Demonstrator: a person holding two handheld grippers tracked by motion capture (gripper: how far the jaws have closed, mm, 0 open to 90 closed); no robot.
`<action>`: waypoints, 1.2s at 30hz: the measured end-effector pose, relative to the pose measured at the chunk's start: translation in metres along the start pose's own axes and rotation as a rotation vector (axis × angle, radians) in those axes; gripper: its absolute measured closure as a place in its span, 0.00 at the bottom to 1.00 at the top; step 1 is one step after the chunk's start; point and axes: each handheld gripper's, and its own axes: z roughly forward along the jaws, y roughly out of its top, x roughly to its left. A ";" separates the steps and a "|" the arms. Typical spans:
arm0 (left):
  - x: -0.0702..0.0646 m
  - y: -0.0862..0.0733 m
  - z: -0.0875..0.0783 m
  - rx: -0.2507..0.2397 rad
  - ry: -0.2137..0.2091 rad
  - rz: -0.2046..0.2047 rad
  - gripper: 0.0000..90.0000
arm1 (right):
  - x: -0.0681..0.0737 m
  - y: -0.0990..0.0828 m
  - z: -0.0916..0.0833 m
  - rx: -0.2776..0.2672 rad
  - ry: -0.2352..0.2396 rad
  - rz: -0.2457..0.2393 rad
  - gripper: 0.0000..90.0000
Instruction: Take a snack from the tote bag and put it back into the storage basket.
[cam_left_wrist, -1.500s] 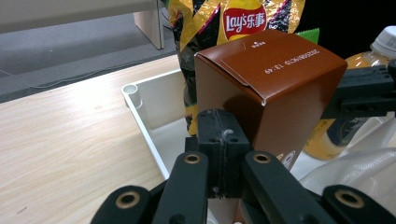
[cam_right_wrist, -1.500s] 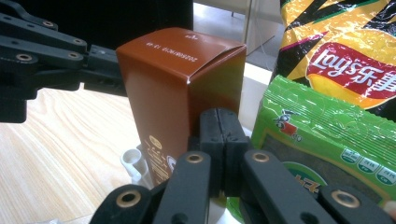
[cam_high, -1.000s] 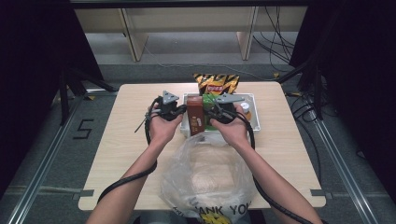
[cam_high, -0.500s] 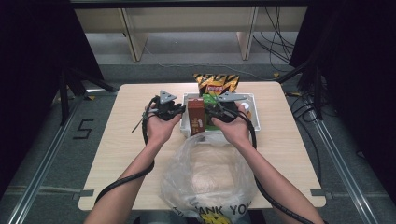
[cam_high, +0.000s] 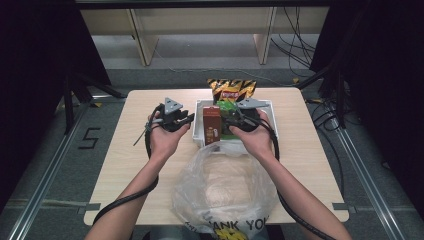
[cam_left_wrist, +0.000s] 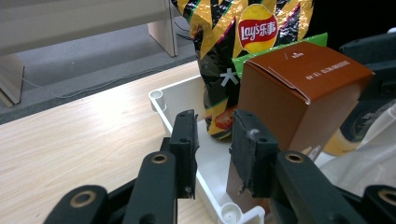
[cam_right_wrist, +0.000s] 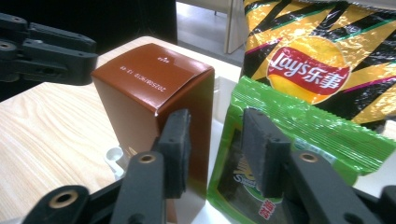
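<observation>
Both your claws have just been opening: the left claw (cam_left_wrist: 212, 154) and right claw (cam_right_wrist: 215, 154) stand part-open, gripping nothing. The brown carton (cam_high: 212, 126) apparently stands free in the white tray (cam_high: 198, 131), so it looks placed.

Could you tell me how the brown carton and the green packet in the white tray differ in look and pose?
The brown carton is a stiff, plain box with flat faces and sharp edges, while the green packet is a thin, crinkled foil pouch with printing. The carton stands squarely upright; the packet stands beside it, against the chip bag. Both stand in the white tray.
</observation>
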 end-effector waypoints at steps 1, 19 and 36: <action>0.000 -0.001 -0.003 -0.002 0.002 0.001 0.76 | -0.001 0.000 -0.001 -0.005 0.001 -0.007 0.66; 0.000 -0.020 -0.033 0.008 -0.026 -0.008 0.72 | -0.009 -0.006 -0.028 -0.003 0.016 0.004 0.58; 0.001 -0.034 -0.054 0.019 -0.039 -0.020 0.71 | -0.018 -0.016 -0.049 -0.004 -0.006 -0.007 0.56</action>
